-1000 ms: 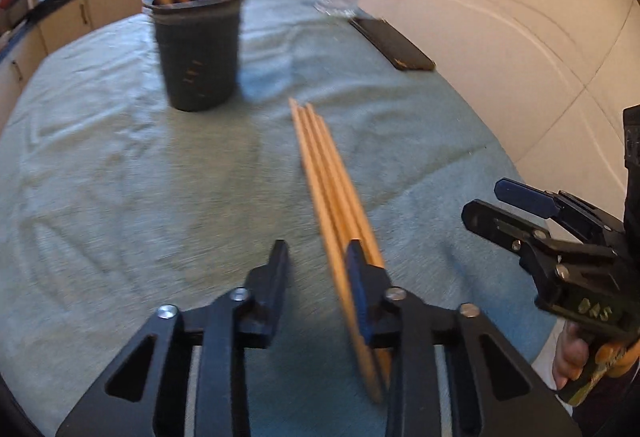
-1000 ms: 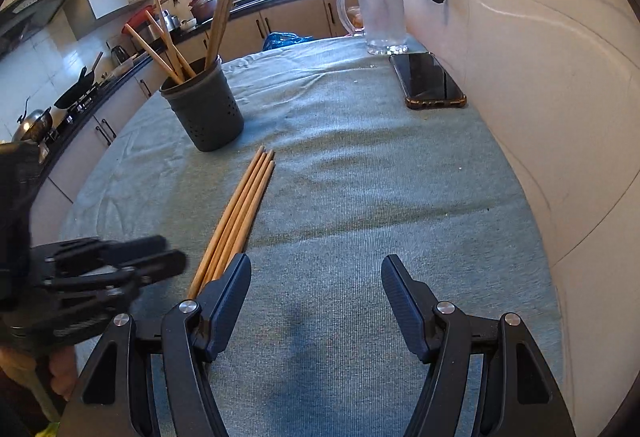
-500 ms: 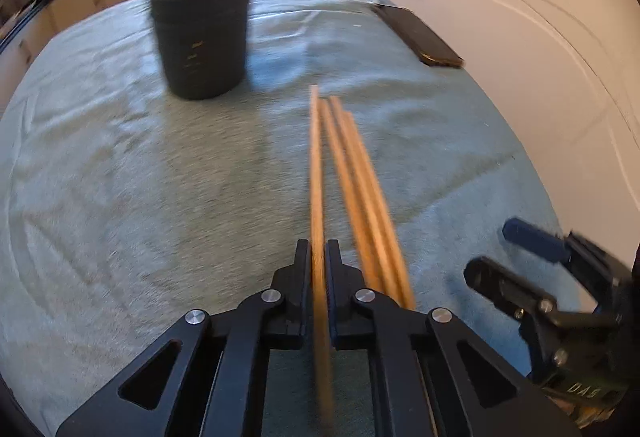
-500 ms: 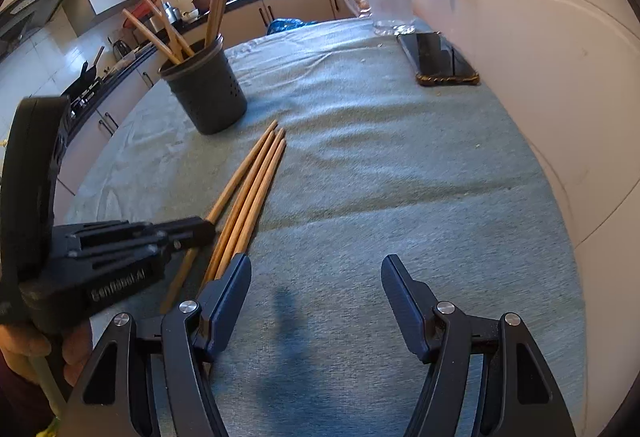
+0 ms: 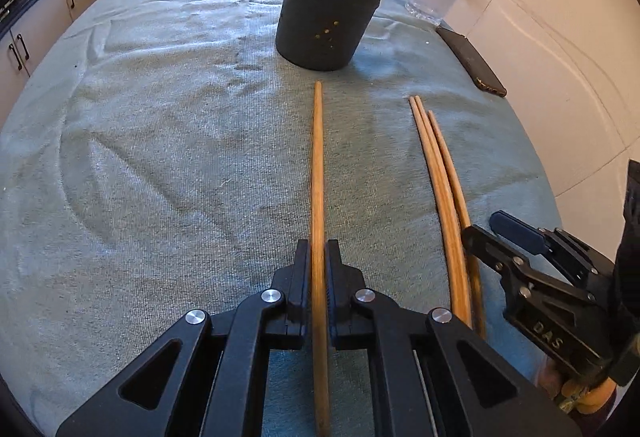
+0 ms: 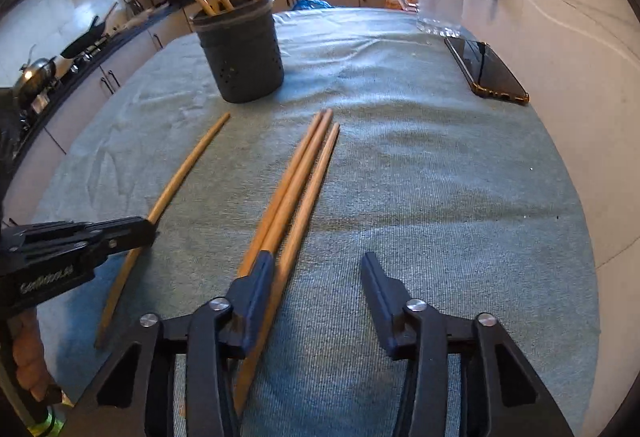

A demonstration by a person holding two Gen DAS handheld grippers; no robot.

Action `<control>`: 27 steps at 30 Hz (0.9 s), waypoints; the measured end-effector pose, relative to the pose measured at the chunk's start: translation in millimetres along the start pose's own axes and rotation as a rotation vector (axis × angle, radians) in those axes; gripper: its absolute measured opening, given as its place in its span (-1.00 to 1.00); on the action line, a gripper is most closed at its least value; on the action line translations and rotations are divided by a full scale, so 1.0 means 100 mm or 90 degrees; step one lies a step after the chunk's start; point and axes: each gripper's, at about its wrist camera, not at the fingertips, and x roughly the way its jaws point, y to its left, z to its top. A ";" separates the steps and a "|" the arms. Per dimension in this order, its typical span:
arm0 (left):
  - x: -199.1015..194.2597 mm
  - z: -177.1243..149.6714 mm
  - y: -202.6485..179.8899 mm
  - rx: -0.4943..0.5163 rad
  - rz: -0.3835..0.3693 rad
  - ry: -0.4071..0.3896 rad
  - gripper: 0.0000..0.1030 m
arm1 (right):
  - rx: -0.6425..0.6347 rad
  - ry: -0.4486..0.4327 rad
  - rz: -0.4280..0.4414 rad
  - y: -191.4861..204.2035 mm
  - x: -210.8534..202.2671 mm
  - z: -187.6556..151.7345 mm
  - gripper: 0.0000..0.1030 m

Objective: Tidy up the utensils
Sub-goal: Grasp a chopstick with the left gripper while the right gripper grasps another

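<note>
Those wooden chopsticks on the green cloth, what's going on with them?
A person is sorting them with a black two-finger gripper in each hand. The left gripper is shut on one long wooden chopstick, set apart from the three loose wooden chopsticks lying side by side on the green tablecloth. The right gripper is closing; one of those three lies beside its left finger. The dark perforated utensil holder beyond already has several chopsticks standing in it.

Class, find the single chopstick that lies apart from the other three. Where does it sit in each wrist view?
Left wrist: lone chopstick centre, clamped in the left gripper.
Right wrist: left side, running under that gripper.
Shared landmark: dark utensil holder beyond its tip.
</note>
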 end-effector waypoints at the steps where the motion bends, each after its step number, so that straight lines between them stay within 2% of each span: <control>1: 0.00 -0.02 0.00 0.002 -0.002 -0.002 -0.87 | 0.002 0.001 -0.003 0.00 0.01 0.00 -0.10; 3: -0.01 -0.02 0.01 0.004 -0.006 -0.007 -0.87 | -0.005 0.005 -0.021 0.02 0.02 0.01 -0.17; 8: -0.03 -0.04 0.03 0.003 -0.016 -0.015 -0.87 | -0.019 0.012 -0.051 0.06 0.08 0.09 -0.18; 10: -0.05 -0.06 0.06 -0.003 -0.020 -0.016 -0.86 | -0.011 0.011 -0.057 0.04 0.10 0.13 -0.38; 11: -0.06 -0.07 0.08 -0.008 -0.023 -0.015 -0.87 | -0.002 0.012 -0.065 0.01 0.11 0.15 -0.64; 12: -0.07 -0.07 0.11 -0.018 -0.027 -0.014 -0.87 | 0.006 0.014 -0.066 -0.01 0.11 0.16 -0.79; 14: -0.09 -0.08 0.18 -0.038 -0.035 -0.010 -0.87 | 0.039 0.018 -0.051 -0.13 0.10 0.17 -0.82; 17: -0.12 -0.11 0.26 -0.061 -0.037 0.000 -0.87 | 0.062 0.019 -0.060 -0.26 0.05 0.12 -0.84; 22: -0.21 -0.13 0.22 -0.044 -0.016 0.008 -0.87 | 0.087 0.026 -0.053 -0.43 -0.09 0.01 -0.83; 27: -0.27 0.01 0.16 -0.025 -0.011 -0.007 -0.87 | 0.088 0.041 -0.029 -0.46 -0.10 0.03 -0.71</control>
